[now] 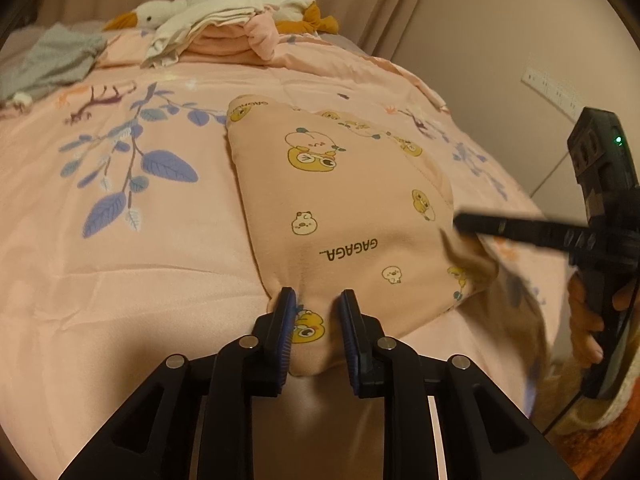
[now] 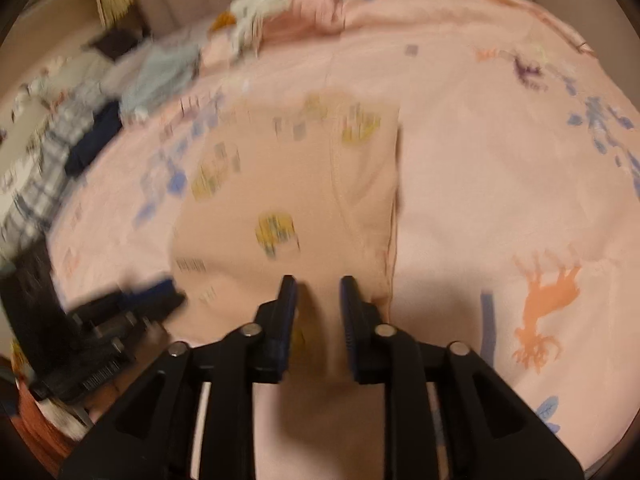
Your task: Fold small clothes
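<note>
A small peach garment (image 1: 340, 208) printed with yellow ducks and the word GAGAGA lies on the pink bedspread (image 1: 120, 280). My left gripper (image 1: 318, 300) has its blue-padded fingers closed on a pinch of the garment's near edge. My right gripper (image 1: 460, 222) shows at the right of the left wrist view, its fingers at the garment's right corner, which is lifted and blurred. In the blurred right wrist view the right gripper (image 2: 318, 286) grips a ridge of the same garment (image 2: 288, 200) at its near edge, and the left gripper (image 2: 160, 296) shows at lower left.
A pile of folded white and pink clothes (image 1: 224, 32) and a plush goose (image 1: 148, 16) lie at the far end of the bed. A grey garment (image 1: 52, 60) lies far left. A wall (image 1: 500, 40) with a socket strip stands at right. Plaid and dark clothes (image 2: 60, 152) lie left.
</note>
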`<state>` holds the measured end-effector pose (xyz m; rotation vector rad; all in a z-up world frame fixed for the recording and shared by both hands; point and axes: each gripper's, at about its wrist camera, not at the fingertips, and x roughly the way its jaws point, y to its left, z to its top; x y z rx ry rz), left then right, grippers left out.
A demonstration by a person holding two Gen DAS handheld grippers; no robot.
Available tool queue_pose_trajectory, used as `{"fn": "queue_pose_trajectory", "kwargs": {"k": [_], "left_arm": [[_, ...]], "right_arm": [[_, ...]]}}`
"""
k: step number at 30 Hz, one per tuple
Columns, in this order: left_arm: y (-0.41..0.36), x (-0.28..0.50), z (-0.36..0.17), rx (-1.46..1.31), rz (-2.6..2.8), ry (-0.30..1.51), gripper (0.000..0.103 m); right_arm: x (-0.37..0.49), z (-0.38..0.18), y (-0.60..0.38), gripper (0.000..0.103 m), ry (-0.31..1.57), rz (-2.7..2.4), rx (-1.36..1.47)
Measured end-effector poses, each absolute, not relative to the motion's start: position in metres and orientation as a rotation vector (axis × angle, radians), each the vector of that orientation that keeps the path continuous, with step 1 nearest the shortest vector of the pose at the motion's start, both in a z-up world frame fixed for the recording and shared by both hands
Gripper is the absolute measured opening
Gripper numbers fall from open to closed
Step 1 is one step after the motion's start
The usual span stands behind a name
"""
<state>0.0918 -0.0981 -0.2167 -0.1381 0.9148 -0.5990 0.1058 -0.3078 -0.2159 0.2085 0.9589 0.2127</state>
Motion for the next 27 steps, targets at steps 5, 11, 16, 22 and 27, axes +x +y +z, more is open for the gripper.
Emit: {"fn": "queue_pose_trajectory", "kwargs": {"k": [5, 11, 16, 22, 27], "left_arm": [[-0.096, 0.095, -0.217, -0.192, -0.597, 0.939, 0.023], [-0.106, 0.090, -0.215, -0.106, -0.593, 0.912, 0.024], [-0.102, 0.091, -0.218, -0.133, -0.609, 0.907, 0.024], [-0.098, 0.093, -0.219, -0.166, -0.619, 0.917, 0.024], [-0.100, 0.092, -0.219, -0.149, -0.612, 0.912, 0.024]], "right_arm": [[0.128, -0.201, -0.319, 0.056, 0.839, 0.189, 0.327], [0.174, -0.235, -0.326, 0.056, 0.932, 0.147, 0.439], [0.181, -0.253, -0.333, 0.061, 0.969, 0.152, 0.519], [0.177, -0.252, -0.331, 0.063, 0.968, 0.165, 0.521], [0.177, -0.254, -0.340, 0.063, 0.975, 0.193, 0.559]]}}
